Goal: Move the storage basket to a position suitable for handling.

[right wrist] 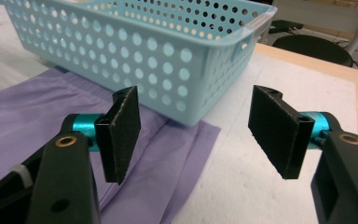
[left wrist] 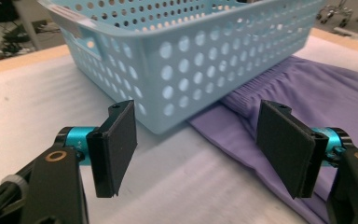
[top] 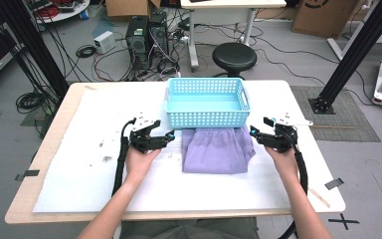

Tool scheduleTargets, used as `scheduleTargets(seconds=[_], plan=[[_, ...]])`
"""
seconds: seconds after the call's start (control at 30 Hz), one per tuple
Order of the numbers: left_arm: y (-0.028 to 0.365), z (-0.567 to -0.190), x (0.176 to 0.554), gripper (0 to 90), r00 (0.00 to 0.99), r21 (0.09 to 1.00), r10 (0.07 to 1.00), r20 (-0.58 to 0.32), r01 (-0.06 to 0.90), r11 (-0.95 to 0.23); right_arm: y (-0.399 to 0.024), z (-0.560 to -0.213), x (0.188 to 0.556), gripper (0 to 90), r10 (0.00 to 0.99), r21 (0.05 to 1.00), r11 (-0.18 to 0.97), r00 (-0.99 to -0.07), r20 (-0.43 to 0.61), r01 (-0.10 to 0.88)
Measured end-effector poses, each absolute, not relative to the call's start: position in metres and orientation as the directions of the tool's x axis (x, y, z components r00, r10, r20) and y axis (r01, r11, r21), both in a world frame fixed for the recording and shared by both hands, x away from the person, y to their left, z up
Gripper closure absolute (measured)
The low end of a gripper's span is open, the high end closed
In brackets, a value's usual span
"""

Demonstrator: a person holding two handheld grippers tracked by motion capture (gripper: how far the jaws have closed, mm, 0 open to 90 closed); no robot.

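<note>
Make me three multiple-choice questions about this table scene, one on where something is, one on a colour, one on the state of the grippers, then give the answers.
1. Where does the cloth lie?
A. Inside the basket
B. On the table, its far edge under the basket
C. On the stool

2. What colour is the cloth?
A. Purple
B. Red
C. Green

3. How do the left gripper and the right gripper stand?
A. Both shut on the cloth
B. One open, one shut
C. Both open, holding nothing

Answers:
1 B, both gripper views show the cloth running under the basket's near wall.
2 A, it reads purple in every view.
3 C, each gripper view shows its jaws wide apart with nothing between them.
</note>
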State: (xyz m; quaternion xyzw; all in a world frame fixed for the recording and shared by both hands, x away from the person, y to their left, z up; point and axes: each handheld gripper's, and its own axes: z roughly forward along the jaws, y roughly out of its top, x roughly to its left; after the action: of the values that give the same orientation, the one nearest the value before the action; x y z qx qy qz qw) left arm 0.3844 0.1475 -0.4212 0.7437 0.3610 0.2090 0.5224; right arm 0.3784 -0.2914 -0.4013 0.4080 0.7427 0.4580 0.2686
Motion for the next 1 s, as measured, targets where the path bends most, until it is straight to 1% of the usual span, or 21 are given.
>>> scheduleTargets(seconds=[0.1, 0.3, 0.4, 0.47, 0.63, 0.77, 0.83, 0.93, 1.0], plan=[[0.144, -0.423, 0.375, 29.2, 0.664, 0.924, 0.744, -0.07, 0.325, -0.203, -0.291, -0.404, 0.37, 32.6, 0.85, 0.899, 0.237, -0.526, -0.009, 0.368], [0.137, -0.43, 0.36, 29.5, 0.679, 0.913, 0.728, -0.094, 0.35, -0.208, -0.283, -0.411, 0.351, 32.4, 0.857, 0.892, 0.233, -0.516, 0.0, 0.387], [0.131, -0.437, 0.349, 29.5, 0.685, 0.902, 0.724, -0.083, 0.359, -0.237, -0.279, -0.414, 0.343, 32.0, 0.858, 0.888, 0.226, -0.513, 0.013, 0.401], [0.129, -0.441, 0.346, 29.5, 0.694, 0.892, 0.713, -0.097, 0.378, -0.248, -0.275, -0.417, 0.337, 31.8, 0.859, 0.885, 0.234, -0.512, 0.006, 0.403], [0.123, -0.446, 0.335, 29.5, 0.703, 0.883, 0.702, -0.116, 0.397, -0.251, -0.267, -0.424, 0.326, 31.9, 0.86, 0.865, 0.253, -0.511, 0.005, 0.434], [0.116, -0.448, 0.33, 29.6, 0.704, 0.869, 0.702, -0.107, 0.409, -0.278, -0.263, -0.427, 0.319, 31.8, 0.867, 0.851, 0.253, -0.498, 0.012, 0.46], [0.112, -0.449, 0.33, 30.1, 0.706, 0.855, 0.698, -0.121, 0.431, -0.288, -0.262, -0.429, 0.317, 31.6, 0.866, 0.84, 0.249, -0.499, 0.029, 0.482], [0.105, -0.449, 0.327, 30.3, 0.708, 0.842, 0.699, -0.1, 0.435, -0.32, -0.26, -0.433, 0.313, 31.6, 0.871, 0.821, 0.262, -0.491, 0.025, 0.507], [0.102, -0.449, 0.325, 31.0, 0.707, 0.836, 0.699, -0.108, 0.445, -0.321, -0.259, -0.435, 0.309, 31.6, 0.873, 0.812, 0.256, -0.487, 0.039, 0.525]])
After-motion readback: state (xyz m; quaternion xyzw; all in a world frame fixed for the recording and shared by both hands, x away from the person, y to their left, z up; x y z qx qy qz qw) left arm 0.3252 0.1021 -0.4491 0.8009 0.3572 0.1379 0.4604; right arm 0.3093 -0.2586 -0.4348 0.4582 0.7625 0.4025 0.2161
